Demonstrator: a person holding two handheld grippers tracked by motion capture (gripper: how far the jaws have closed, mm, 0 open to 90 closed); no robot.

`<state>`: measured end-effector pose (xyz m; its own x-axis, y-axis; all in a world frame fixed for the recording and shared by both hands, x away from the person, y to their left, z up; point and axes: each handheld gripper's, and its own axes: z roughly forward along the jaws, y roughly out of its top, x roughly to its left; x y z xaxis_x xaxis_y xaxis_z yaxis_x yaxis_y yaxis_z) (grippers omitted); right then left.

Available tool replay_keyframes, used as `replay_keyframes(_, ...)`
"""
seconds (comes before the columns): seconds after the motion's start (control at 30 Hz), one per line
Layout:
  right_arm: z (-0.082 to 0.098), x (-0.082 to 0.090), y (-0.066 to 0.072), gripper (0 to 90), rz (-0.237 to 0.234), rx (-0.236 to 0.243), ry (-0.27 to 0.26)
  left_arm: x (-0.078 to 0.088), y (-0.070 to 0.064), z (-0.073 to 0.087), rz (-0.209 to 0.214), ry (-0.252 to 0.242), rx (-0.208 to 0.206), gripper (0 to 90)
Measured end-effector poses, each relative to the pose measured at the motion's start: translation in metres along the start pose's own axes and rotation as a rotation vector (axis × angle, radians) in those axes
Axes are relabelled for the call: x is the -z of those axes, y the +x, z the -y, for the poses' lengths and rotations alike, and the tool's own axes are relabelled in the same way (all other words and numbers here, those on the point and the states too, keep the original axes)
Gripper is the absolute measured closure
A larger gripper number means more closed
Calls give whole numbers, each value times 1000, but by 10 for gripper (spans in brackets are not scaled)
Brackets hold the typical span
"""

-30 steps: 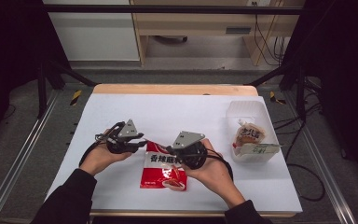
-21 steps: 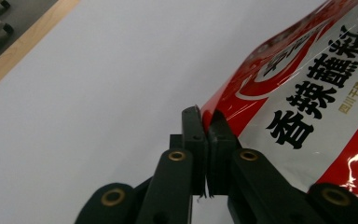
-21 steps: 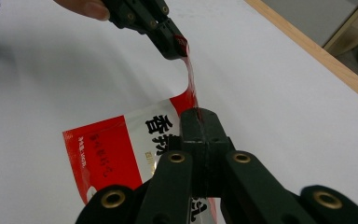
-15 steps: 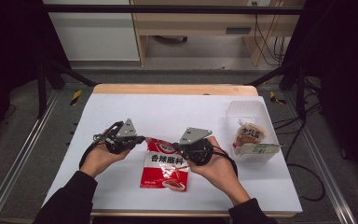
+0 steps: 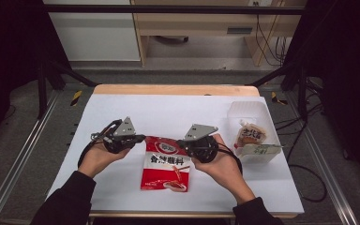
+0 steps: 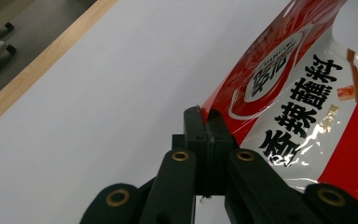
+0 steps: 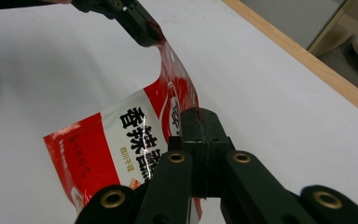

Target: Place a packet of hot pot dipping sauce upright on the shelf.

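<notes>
A white-covered table (image 5: pixel 122 108) carries a clear plastic box (image 5: pixel 258 119) at its right edge, with wrapped snacks inside. Near the front edge lies a red and white sauce packet (image 5: pixel 166 165), stretched between the two tongs. The left gripper (image 5: pixel 139 138) is clamped on its top left corner, and the right gripper (image 5: pixel 183 142) pinches its top right corner.

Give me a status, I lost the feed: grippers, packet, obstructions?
Left gripper and right gripper shut on red sauce packet, top corners. Clear box off right, apart.
</notes>
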<state>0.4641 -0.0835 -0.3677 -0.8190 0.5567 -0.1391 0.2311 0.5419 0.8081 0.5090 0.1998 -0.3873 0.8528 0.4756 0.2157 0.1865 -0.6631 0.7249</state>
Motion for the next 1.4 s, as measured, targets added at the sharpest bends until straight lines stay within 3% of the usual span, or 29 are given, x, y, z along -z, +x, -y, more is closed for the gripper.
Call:
replay_keyframes(0.23, 1, 2, -5, 900, -5, -1, 16, 7, -3, -7, 6, -4, -12, 900)
replay_keyframes(0.5, 4, 1, -9, 852, -4, 27, 81, 11, -7, -14, 1, -3, -43, 900)
replay_keyframes(0.63, 6, -1, -12, 676, 11, 44, 101, 12, -9, -17, 2, -4, -56, 900)
replay_keyframes(0.77, 5, -6, -13, 510, 33, 93, 150, 13, -11, -21, -1, -3, -67, 900)
replay_keyframes(0.9, -1, -9, -13, 428, 36, 126, 167, 14, -12, -23, 0, -8, -73, 900)
replay_keyframes(1.07, -11, -14, -16, 377, 25, 171, 198, 15, -14, -25, 3, -12, -86, 900)
replay_keyframes(1.23, -18, -20, -21, 354, -15, 180, 259, 15, -15, -26, 6, -13, -95, 900)
replay_keyframes(1.4, -24, -22, -27, 391, -33, 167, 277, 17, -16, -27, 6, -22, -94, 900)
